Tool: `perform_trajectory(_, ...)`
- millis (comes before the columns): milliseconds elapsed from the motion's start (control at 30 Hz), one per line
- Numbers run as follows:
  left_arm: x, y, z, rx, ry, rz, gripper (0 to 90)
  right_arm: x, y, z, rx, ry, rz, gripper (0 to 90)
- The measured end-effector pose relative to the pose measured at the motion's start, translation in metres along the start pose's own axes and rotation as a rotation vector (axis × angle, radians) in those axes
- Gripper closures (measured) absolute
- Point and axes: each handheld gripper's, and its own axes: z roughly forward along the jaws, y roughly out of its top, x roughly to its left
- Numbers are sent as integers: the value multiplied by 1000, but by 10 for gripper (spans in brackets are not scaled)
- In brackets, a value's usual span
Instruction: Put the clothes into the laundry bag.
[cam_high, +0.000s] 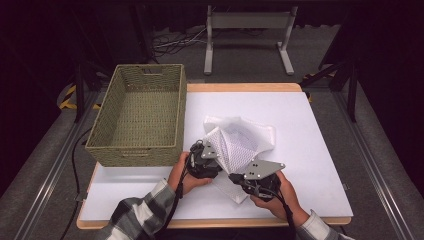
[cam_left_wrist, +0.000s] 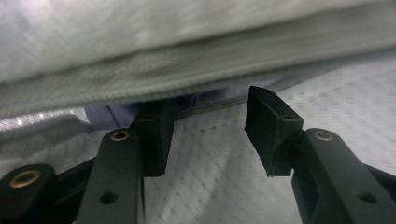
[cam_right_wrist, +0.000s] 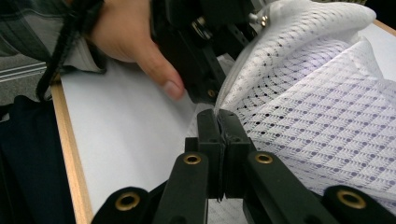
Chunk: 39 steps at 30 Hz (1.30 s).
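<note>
Nearest the person, the right gripper (cam_right_wrist: 218, 122) has its jaws pressed together on a seamed edge of the white mesh laundry bag (cam_high: 239, 142), pinching the fabric at the tips; in the high view this gripper (cam_high: 235, 177) sits at the bag's near corner, above the white table top (cam_high: 310, 165). Just beyond, the left gripper (cam_left_wrist: 208, 126) stands with its jaws apart, a clear gap between them. The bag's hem and folded layers lie directly ahead of and above the tips, and mesh spreads beneath them, but nothing is clamped. In the high view the left gripper (cam_high: 206, 150) meets the bag's left edge, the bag rising crumpled and partly lifted between the two tools. Farther left, the woven green basket (cam_high: 137, 114) stands empty on the table, apart from the bag. Judged from this layout, the work is at an early stage: one edge is secured, the second grasp remains to be made, and any folding or transfer to the basket is yet to come.
</note>
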Motion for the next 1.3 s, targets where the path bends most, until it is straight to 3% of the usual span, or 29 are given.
perform_trajectory(133,4,3,7,-7,10,-39,663,1,0,1,0,15,0,896)
perform_trajectory(233,7,5,10,-24,5,-64,880,2,0,3,8,25,-7,896)
perform_trajectory(400,7,13,17,-36,-25,-93,894,3,0,4,14,36,-11,895)
perform_trajectory(467,7,16,21,-60,-60,-128,894,3,0,5,16,43,-10,895)
perform_trajectory(533,7,18,22,-107,-98,-135,892,3,-1,6,20,53,-10,895)
perform_trajectory(633,8,19,24,-122,-70,-139,890,4,-1,7,27,71,-8,895)
perform_trajectory(667,12,19,26,-96,-33,-121,880,4,-2,8,34,69,-12,895)
perform_trajectory(733,12,19,25,-103,-26,-131,855,4,-3,8,36,66,-9,894)
perform_trajectory(900,6,15,18,-84,-27,-28,654,1,-6,12,55,51,-5,894)
perform_trajectory(1000,2,9,8,-69,-26,14,547,-2,-7,11,47,54,8,892)
perform_trajectory(1067,-3,5,1,-84,-49,38,488,-2,-7,10,41,47,10,893)
perform_trajectory(1300,-8,-7,-21,-79,-71,100,481,-4,-4,5,17,45,19,893)
